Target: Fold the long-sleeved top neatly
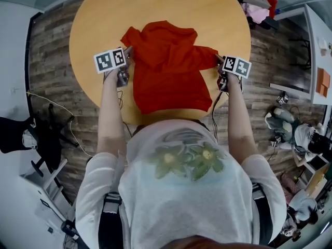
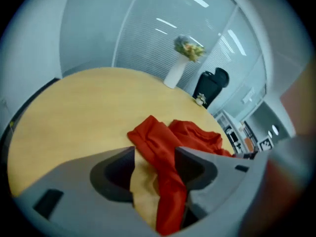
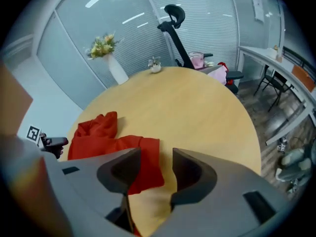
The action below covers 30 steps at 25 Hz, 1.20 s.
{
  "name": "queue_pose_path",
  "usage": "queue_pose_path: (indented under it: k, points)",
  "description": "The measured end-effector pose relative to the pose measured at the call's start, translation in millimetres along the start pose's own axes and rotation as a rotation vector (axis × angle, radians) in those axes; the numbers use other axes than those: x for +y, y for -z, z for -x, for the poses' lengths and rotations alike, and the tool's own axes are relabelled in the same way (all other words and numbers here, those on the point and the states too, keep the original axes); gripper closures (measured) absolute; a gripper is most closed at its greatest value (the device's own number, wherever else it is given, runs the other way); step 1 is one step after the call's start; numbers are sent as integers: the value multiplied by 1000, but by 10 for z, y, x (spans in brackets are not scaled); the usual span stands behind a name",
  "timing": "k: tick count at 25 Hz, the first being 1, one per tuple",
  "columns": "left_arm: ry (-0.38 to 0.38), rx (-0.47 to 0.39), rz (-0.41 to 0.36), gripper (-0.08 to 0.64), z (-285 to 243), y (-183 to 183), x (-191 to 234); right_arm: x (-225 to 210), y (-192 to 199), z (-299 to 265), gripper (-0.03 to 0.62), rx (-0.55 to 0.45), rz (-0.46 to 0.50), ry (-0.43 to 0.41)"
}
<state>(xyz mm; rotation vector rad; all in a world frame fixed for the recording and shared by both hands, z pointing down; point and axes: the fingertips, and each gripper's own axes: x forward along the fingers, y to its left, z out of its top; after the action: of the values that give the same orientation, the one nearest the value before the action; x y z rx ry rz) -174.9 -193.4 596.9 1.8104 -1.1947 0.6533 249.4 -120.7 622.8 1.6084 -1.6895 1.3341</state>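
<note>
Lying rumpled toward the six o'clock edge of the round yellow wooden table (image 1: 104, 14), the red long-sleeved fabric top (image 1: 166, 71) sits between two released grippers. The left gripper (image 2: 154, 164), at nine o'clock, gapes around a sleeve. The right gripper (image 3: 157, 164), at three o'clock, gapes beside the other cuff.

1 red top (image 1: 166, 66), 1 table (image 1: 104, 14), 1 vase (image 2: 175, 73), 2 tools (image 1: 128, 52) (image 1: 220, 61).

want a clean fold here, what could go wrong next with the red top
1. Red fabric of the top lies between the left gripper's open fingers; pulling away may snag and drag it.
2. Its far left corner looks bunched, so creases could get folded in.
3. Its near edge sits close to the table edge and might slip over.
</note>
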Motion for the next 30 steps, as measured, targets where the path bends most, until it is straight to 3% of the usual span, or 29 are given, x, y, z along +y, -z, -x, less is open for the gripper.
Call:
queue_pose_path:
  k: [1,3,5,6,7,9,11,15,18,20,22,25,30]
  points:
    - [8,6,60,327,-93,-25,41,-1,37,-79,399,31,2,9]
    - [7,23,105,327,-248,-33,67,42,100,-192,404,69,13,5]
    - [-18,27,93,375,-342,-58,84,75,63,-228,513,65,47,1]
    - [-44,23,71,476,-352,-90,118,58,-4,-217,546,49,76,12]
    - [-75,12,45,520,-335,-140,175,4,-100,-184,553,25,109,37]
    - [-141,-42,10,535,-223,-302,340,-222,-370,-32,557,-53,156,127]
    - [-204,-162,40,538,21,-567,566,-534,-714,255,558,-177,155,254]
    - [-270,-555,172,552,963,-1299,869,-919,-1404,1154,558,-500,119,503]
    - [-281,-767,141,552,1677,-1705,791,-882,-1737,1809,558,-716,113,591]
    - [-229,-803,104,552,1889,-1805,617,-677,-1835,2033,558,-794,115,552]
    - [-156,-750,49,552,1814,-1738,365,-323,-1841,2077,558,-816,141,453]
    - [-98,-607,-35,552,1420,-1366,-5,366,-1702,2023,557,-812,206,283]
    - [79,-328,-50,552,740,-299,-689,1687,-1285,1776,558,-775,276,-17]
